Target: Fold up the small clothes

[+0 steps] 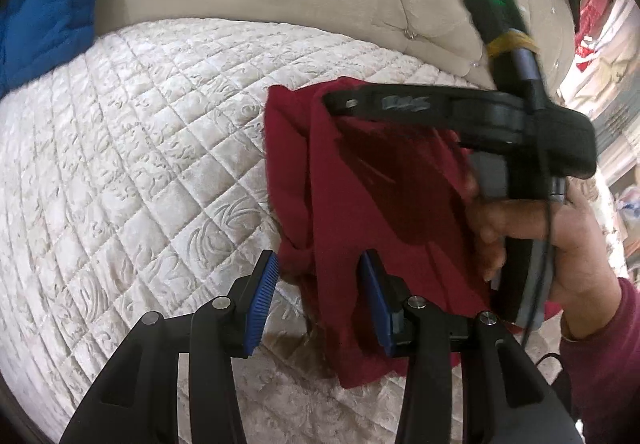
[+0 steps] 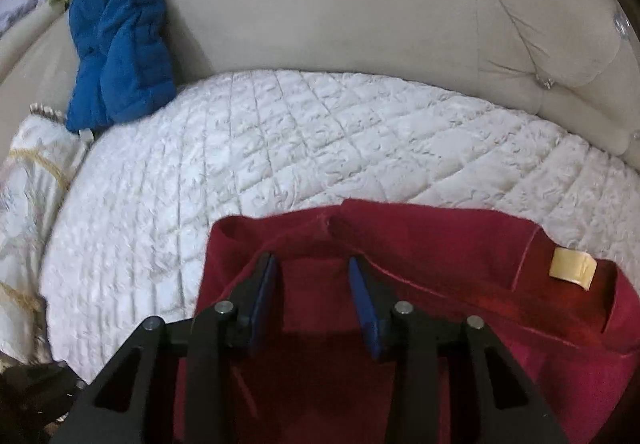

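No legible text — the red garment's (image 2: pixel 460 284) tan label (image 2: pixel 572 268) is blank.

A: From the left wrist view, what blocks my path?

B: The right gripper (image 1: pixel 340 104) and the hand (image 1: pixel 532 236) holding it cross the right side above the red garment (image 1: pixel 360 204). The left gripper (image 1: pixel 320 296) stands with jaws apart at the garment's near edge.

A: Where is free room?

B: The quilted cover (image 1: pixel 140 144) lies bare to the left. I see 2 limits there: the blue padded item (image 2: pixel 116 32) at the far left and the tufted backrest (image 2: pixel 340 4) behind. A patterned cushion (image 2: pixel 28 184) bounds the left edge.
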Available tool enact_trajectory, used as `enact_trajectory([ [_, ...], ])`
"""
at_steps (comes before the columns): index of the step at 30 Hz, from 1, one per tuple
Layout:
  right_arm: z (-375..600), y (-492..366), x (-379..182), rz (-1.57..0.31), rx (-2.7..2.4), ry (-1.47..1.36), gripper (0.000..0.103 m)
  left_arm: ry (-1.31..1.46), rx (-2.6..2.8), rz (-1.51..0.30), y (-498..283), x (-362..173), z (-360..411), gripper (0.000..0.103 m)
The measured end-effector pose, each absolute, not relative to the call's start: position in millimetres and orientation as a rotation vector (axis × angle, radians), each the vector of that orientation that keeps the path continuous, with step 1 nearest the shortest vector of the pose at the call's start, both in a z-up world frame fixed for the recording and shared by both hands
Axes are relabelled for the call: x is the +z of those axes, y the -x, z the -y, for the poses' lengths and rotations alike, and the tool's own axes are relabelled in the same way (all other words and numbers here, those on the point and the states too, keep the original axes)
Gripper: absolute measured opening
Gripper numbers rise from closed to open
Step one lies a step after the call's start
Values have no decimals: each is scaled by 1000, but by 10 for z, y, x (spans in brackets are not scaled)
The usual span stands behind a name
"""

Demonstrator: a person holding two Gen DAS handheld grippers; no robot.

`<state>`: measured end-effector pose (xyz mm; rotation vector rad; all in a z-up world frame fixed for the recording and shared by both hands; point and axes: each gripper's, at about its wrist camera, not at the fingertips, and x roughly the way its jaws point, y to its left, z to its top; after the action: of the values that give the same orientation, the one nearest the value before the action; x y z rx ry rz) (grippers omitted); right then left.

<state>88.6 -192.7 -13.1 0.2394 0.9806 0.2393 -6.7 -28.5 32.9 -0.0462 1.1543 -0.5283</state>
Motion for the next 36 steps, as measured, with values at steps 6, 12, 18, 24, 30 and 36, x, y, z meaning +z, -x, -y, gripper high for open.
enact_trajectory([
  [6,1942,-711,71,-966,296,-301,58,93,-496,-1135,68,378,135,21],
  [12,1547,-816,-59,-1001,271,-116,38,55,-502,-1141,109,354,229,21],
  [18,1528,-811,86,-927,295,-127,6,76,-497,-1138,76,370,221,21],
  [24,1575,-928,-143,-1015,305,-172,12,72,-493,-1143,21,367,229,21],
  [30,1729,-739,74,-983,354,-289,66,77,-494,-1142,29,384,240,21],
  [36,1826,-438,193,-948,343,-274,66,94,-485,-1122,30,429,165,21],
])
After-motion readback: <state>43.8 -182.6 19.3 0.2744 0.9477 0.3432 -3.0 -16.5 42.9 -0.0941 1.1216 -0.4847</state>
